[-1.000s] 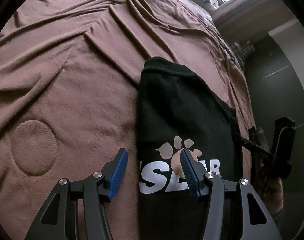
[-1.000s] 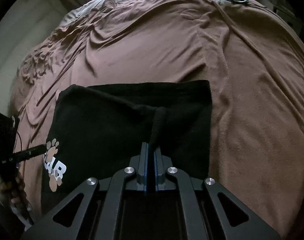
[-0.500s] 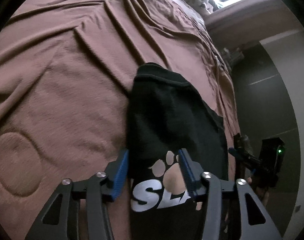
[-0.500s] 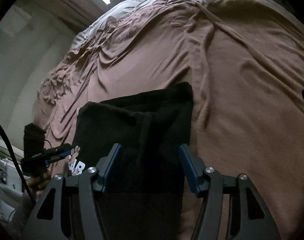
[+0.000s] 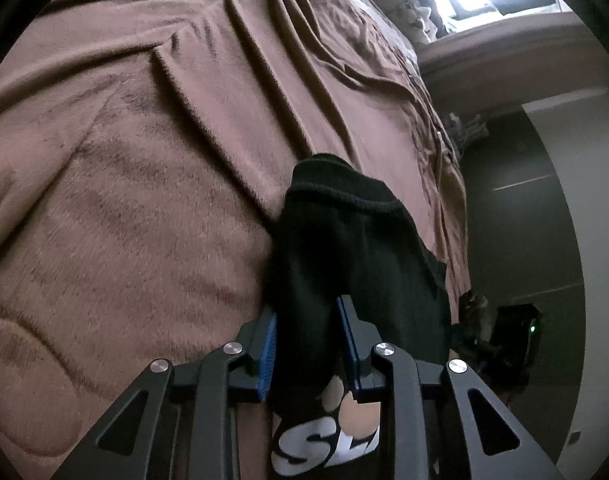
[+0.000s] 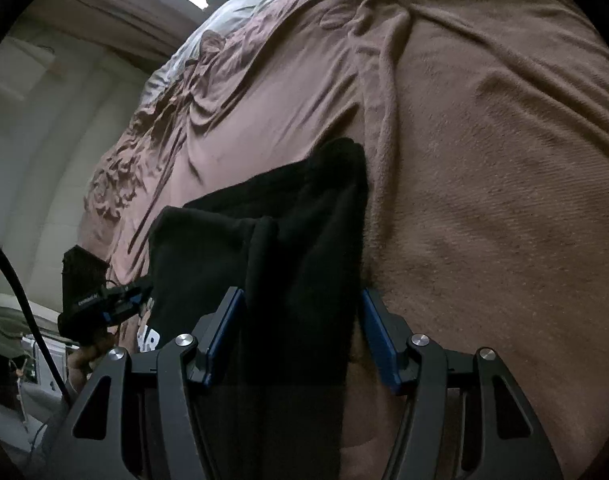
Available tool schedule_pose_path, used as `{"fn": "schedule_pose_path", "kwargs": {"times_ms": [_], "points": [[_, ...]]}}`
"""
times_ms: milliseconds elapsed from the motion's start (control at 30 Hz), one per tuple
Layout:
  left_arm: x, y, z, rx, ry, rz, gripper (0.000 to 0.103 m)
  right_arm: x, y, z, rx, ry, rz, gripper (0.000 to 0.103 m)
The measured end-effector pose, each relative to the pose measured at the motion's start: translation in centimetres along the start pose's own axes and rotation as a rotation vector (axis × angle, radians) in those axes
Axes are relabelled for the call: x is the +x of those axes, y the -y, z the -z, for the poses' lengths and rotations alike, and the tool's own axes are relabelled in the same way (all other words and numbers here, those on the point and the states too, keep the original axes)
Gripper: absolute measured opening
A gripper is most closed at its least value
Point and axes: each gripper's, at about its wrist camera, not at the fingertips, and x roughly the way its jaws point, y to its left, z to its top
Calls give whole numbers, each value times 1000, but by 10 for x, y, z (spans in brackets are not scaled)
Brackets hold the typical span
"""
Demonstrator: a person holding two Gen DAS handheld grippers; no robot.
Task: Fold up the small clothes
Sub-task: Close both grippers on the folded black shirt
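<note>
A small black garment (image 5: 344, 248) with a white and tan paw-print logo lies folded on a brown blanket (image 5: 152, 184). My left gripper (image 5: 306, 316) is low over its near edge, jaws partly closed with black cloth between the blue pads, not clamped. My right gripper (image 6: 302, 300) is open, jaws wide on either side of the garment's (image 6: 296, 220) other near edge, with a raised fold of cloth between them. The left gripper also shows in the right wrist view (image 6: 104, 298) at the far left.
The wrinkled brown blanket (image 6: 484, 160) covers the whole bed. The bed edge and a dark wall panel (image 5: 516, 216) lie to the right in the left wrist view. A pale wall (image 6: 44, 120) and clutter are at the left in the right wrist view.
My right gripper opened and let go of the garment's fold. Both grippers dropped lower and pushed forward over the near edges. My left jaws narrowed around the cloth.
</note>
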Motion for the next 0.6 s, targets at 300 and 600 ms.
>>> {"fn": "schedule_pose_path", "kwargs": {"times_ms": [300, 600], "points": [[5, 8, 2, 38, -35, -6, 29, -11, 15, 15, 32, -77, -105, 57], [7, 3, -6, 51, -51, 7, 26, -4, 38, 5, 62, -71, -242, 57]]}}
